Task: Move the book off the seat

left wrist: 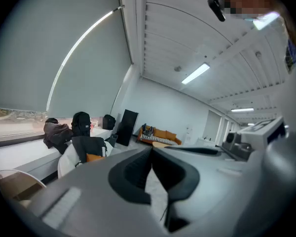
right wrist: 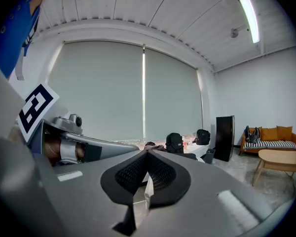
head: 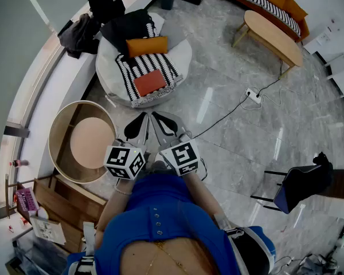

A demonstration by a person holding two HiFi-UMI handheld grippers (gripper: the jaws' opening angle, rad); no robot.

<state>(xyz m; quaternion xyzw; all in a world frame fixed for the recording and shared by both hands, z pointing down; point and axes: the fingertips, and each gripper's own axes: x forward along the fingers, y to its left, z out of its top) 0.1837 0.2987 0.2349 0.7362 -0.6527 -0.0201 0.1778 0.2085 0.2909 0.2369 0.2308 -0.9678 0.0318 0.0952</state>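
Observation:
A red-orange book (head: 150,82) lies flat on the striped cushion of a white round seat (head: 183,55), in front of an orange pillow (head: 147,46). My left gripper (head: 142,118) and right gripper (head: 156,117) hang side by side over the floor, short of the seat, both shut and empty. In the left gripper view the jaws meet at my left gripper (left wrist: 151,149), with the seat (left wrist: 69,159) far off at the left. My right gripper (right wrist: 147,154) shows its jaws pressed together with nothing between them.
A round wooden-rimmed table (head: 83,140) stands at my left. Dark clothes and a backpack (head: 106,2) lie on the seat back and window ledge. A wooden coffee table (head: 273,36), an orange sofa (head: 269,2), a floor cable with socket (head: 252,95) and a black chair (head: 301,187) are around.

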